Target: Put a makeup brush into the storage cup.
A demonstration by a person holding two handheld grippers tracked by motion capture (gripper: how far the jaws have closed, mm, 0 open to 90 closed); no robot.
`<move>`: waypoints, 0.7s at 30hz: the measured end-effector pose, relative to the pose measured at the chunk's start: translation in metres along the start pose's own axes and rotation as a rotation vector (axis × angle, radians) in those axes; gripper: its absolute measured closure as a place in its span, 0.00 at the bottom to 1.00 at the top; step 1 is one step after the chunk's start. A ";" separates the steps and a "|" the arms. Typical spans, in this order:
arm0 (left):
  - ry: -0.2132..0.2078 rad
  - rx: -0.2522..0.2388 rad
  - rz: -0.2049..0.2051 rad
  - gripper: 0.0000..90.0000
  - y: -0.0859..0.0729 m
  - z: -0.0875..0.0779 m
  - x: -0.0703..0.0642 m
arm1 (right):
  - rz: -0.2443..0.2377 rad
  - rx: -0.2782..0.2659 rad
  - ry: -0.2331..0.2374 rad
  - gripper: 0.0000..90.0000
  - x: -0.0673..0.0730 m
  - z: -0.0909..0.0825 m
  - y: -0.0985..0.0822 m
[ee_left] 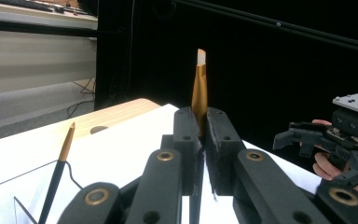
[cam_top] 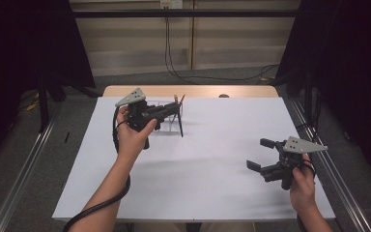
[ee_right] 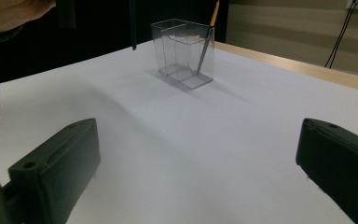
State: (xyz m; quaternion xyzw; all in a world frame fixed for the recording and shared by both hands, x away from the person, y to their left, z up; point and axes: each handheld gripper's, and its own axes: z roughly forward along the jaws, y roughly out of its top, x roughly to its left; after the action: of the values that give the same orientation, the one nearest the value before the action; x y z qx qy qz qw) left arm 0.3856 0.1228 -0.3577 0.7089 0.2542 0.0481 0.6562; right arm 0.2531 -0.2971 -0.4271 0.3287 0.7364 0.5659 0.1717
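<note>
Left gripper (ee_left: 200, 140) raised above the white table (cam_top: 212, 159) beside the clear plastic holder (ee_right: 182, 51), fingers (ee_left: 186, 140) clenched on what looks like a gold-and-black brush (ee_left: 199, 88); second brush (ee_right: 206, 39) leaning inside; right gripper (cam_top: 263, 154) released, empty.

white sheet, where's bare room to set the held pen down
Bare: the middle of the white sheet, between the left gripper holding a pen and the open right gripper. Crowded: the far left, around the clear holder with its pen.
</note>
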 end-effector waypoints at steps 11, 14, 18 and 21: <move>0.020 0.001 0.014 0.93 0.015 0.002 0.005 | 0.001 -0.004 0.003 0.00 0.000 0.001 0.000; 0.023 -0.001 0.015 0.93 0.017 0.003 0.006 | -0.002 -0.005 0.005 0.00 0.000 0.001 0.000; 0.030 0.000 0.018 0.93 0.021 0.003 0.007 | -0.003 -0.004 0.006 0.00 0.000 0.001 0.000; 0.033 -0.002 0.021 0.93 0.024 0.004 0.008 | -0.003 -0.005 0.006 0.00 0.000 0.001 0.000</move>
State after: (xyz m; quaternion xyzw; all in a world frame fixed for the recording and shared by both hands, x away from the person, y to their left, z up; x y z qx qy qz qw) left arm 0.4010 0.1221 -0.3375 0.7098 0.2574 0.0667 0.6523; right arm 0.2536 -0.2966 -0.4276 0.3253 0.7359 0.5685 0.1714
